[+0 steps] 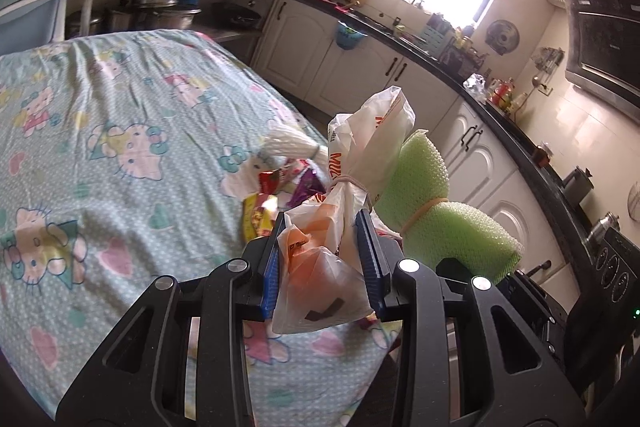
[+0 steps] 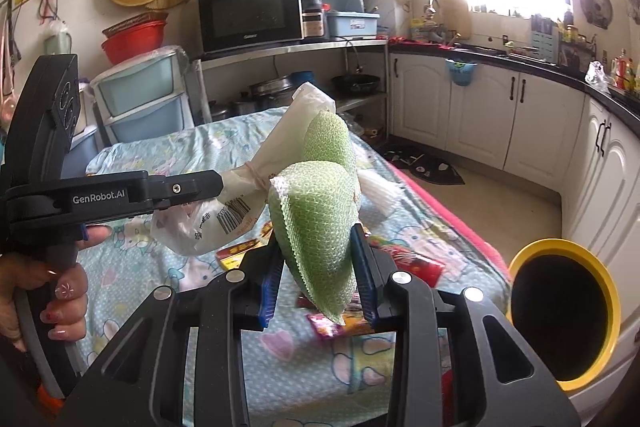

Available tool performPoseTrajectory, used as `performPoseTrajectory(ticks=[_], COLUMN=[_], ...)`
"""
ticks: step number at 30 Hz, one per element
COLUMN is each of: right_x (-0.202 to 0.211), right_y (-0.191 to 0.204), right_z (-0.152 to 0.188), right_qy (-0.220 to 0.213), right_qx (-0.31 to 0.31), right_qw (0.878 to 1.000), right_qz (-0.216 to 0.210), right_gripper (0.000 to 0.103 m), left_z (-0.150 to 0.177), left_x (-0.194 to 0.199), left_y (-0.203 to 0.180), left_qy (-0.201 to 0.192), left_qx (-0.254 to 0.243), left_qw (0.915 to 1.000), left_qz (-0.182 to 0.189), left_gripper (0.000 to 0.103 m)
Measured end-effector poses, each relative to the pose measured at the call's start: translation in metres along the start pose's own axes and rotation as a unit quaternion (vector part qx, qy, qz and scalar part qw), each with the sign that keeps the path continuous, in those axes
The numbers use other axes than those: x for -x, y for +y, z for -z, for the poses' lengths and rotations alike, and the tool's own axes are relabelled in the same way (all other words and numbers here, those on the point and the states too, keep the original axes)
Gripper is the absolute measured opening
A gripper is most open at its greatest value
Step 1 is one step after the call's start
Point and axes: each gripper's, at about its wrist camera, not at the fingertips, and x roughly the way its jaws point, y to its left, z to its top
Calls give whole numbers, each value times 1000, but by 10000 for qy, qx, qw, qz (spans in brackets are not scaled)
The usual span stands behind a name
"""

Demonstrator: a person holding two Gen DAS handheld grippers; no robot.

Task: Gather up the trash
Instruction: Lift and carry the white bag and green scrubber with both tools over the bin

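Item 1. Left tool [image 1: 320, 227]: black frame with blue pads, pinching a knotted plastic bag [image 1: 320, 267]. The bag is translucent white with orange print, tied at the neck with a rubber band and held above the table [image 1: 100, 107]. Its contents are hard to make out; an orange mass shows through the film.

Item 2. Right tool [image 2: 316, 255]: same build, pinching a roll of green foam wrap [image 2: 316, 219] banded at its waist. The foam's lower tip hangs between the pads, and its far end is partly hidden behind its near half. In the right wrist view the 2 held items sit just beside each other, the bag to the left of the foam.

Item 3. Loose wrappers [image 2: 404, 263], red, yellow and purple, lying on the table under both tools. They are partly covered by the tools, so their count is unclear. A white bundle [image 1: 288, 145] lies beyond them; its nature is unclear.

Item 4. Table cover: pale blue cartoon-cat cloth.

Item 5. Bin [image 2: 568, 311]: yellow rim, dark interior, at the table's right side, cut off at its lower edge. Its contents are not visible.

Item 6. Hand [image 2: 56, 291] with painted nails gripping the left tool's handle.
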Motion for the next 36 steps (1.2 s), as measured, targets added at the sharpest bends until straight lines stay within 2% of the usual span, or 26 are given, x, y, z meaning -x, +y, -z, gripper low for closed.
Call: performPoseTrajectory(ticks=[18,36], right_x=[34,61], right_y=[-48,-101], right_z=[-1,-5], right_qy=[-338,-587], right_qx=[-397,-828], right_qw=[9973,9878], right_qz=[526,1179], right_gripper=[31,31], left_z=[-12,-17], left_x=[-23,-54], left_y=[-60,-114], left_qy=[-29,78], left_qx=[-396,-810], left_qw=[9983,9934], left_qz=[423,805], left_gripper=[27,27])
